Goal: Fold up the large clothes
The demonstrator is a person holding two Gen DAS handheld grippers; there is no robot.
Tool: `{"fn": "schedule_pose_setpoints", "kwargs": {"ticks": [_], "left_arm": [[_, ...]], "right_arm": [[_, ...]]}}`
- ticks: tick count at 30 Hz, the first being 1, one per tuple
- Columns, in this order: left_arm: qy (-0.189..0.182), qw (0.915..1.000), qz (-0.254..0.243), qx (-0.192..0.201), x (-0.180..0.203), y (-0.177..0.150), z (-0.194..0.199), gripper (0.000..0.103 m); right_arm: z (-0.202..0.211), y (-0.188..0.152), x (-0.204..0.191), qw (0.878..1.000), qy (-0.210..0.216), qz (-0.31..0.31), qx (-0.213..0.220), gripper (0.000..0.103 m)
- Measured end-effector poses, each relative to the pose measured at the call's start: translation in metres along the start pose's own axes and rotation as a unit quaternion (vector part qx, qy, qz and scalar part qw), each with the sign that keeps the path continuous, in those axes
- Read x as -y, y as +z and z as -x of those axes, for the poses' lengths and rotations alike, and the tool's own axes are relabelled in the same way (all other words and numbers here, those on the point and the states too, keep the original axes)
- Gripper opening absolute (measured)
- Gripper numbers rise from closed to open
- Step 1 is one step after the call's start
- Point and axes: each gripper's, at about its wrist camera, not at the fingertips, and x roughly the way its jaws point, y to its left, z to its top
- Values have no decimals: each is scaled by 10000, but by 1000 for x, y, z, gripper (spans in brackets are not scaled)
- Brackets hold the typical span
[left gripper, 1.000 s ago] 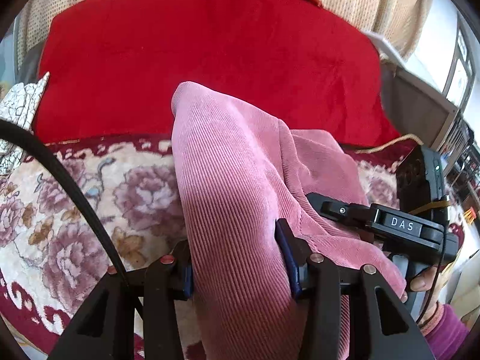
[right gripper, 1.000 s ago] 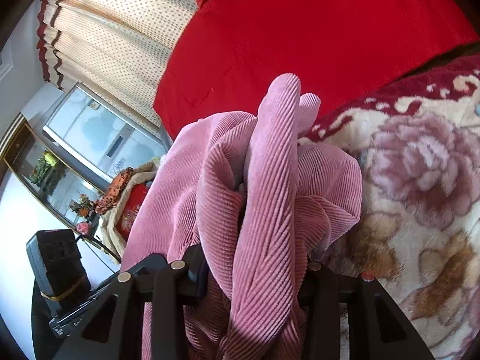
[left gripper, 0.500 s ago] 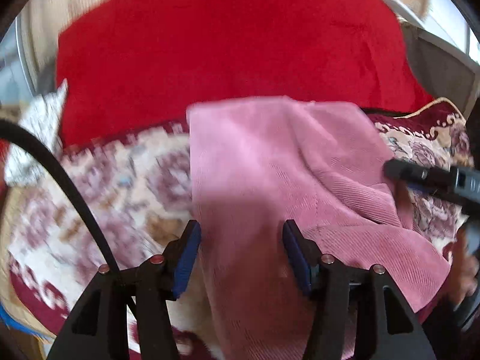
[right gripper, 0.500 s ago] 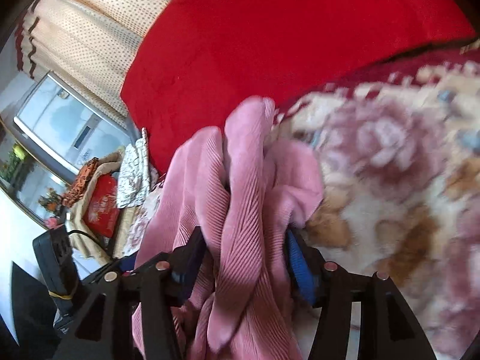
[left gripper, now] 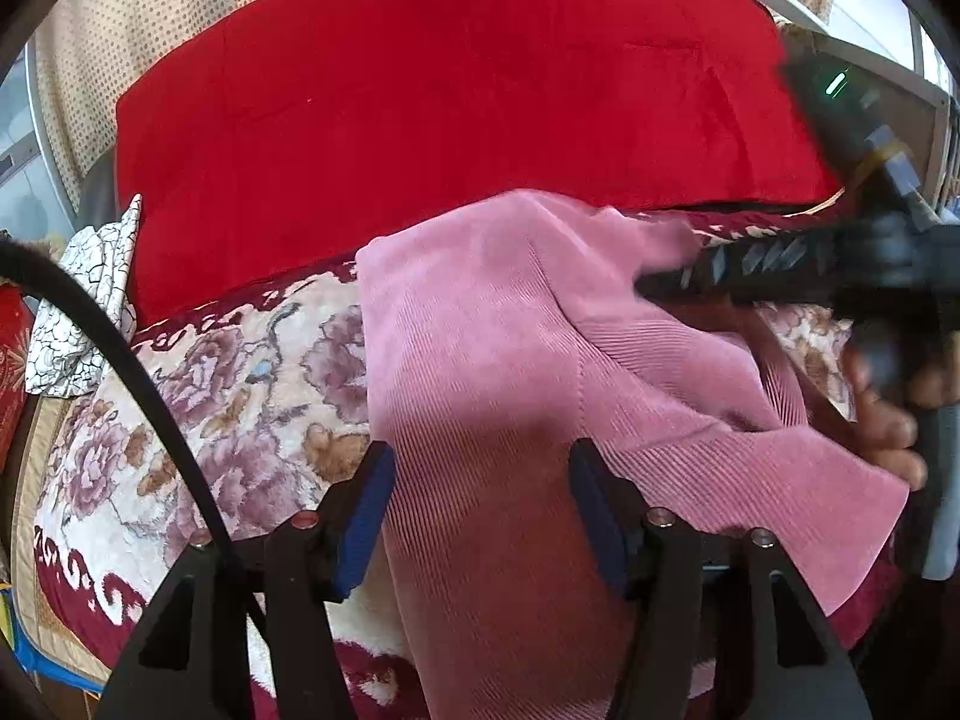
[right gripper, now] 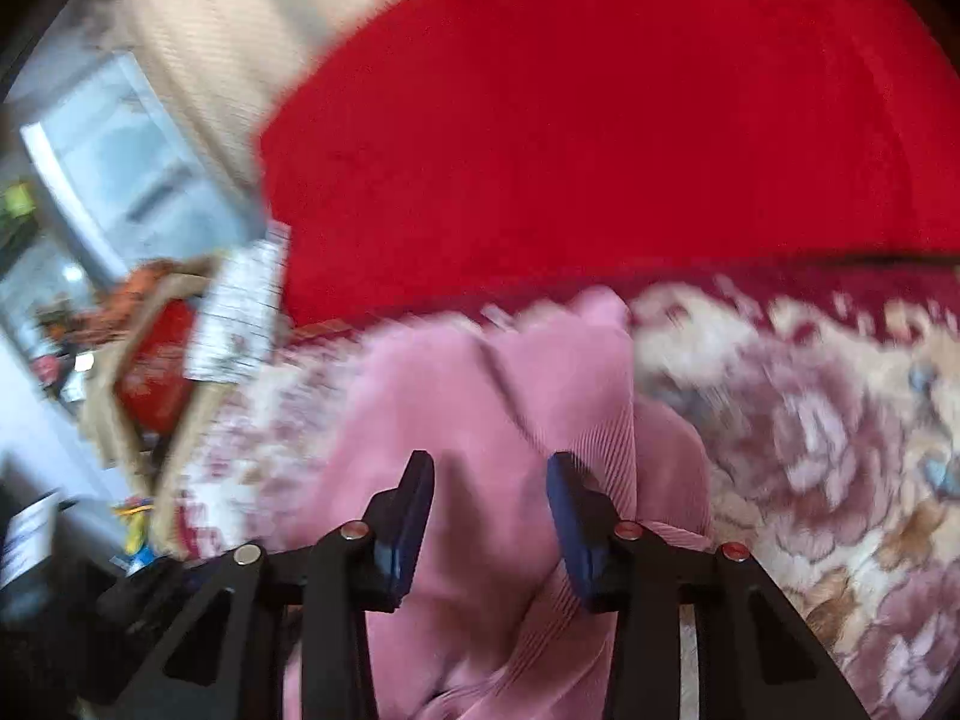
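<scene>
A pink corduroy garment (left gripper: 510, 372) lies spread on a floral blanket (left gripper: 240, 396). My left gripper (left gripper: 480, 492) is open, its blue pads apart with the cloth lying between and below them. The garment also shows in the right wrist view (right gripper: 480, 420), which is blurred by motion. My right gripper (right gripper: 489, 510) is open above the cloth, holding nothing. The right gripper's body (left gripper: 840, 276) shows at the right of the left wrist view, over the garment's right part.
A red cushion (left gripper: 456, 102) stands behind the blanket. A white crackle-patterned cloth (left gripper: 84, 300) lies at the left edge. Dotted beige curtains (left gripper: 120, 48) hang behind. A black cable (left gripper: 138, 384) crosses the left wrist view. Shelves and a red box (right gripper: 156, 360) stand left.
Both grippers have opened and let go of the pink garment. It was bunched up in the jaws and now lies flatter on the blanket. Both grippers have drawn back.
</scene>
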Motion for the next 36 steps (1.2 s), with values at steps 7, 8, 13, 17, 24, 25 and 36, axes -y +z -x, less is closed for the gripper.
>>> {"fn": "schedule_pose_setpoints", "kwargs": {"ticks": [7, 8, 13, 17, 24, 25, 36], "left_arm": [[117, 9999, -33, 37, 2, -4, 0, 64], [133, 9999, -14, 46, 2, -4, 1, 64], [170, 9998, 45, 66, -1, -5, 1, 64], [220, 9997, 70, 95, -1, -7, 3, 64], [349, 9993, -22, 152, 4, -11, 2, 65], [400, 9991, -42, 164, 5, -12, 1, 67], [1308, 9879, 420, 727, 1, -14, 67, 80]], "right_arm": [[-3, -11, 13, 9998, 37, -141, -114, 40], [6, -12, 12, 9998, 60, -167, -90, 40], [57, -33, -5, 9998, 85, 162, 109, 40], [82, -61, -22, 9987, 94, 476, 138, 40], [49, -97, -19, 9973, -252, 544, -430, 40], [42, -101, -18, 9968, -298, 595, -437, 40], [91, -104, -30, 9960, -628, 636, 50, 58]]}}
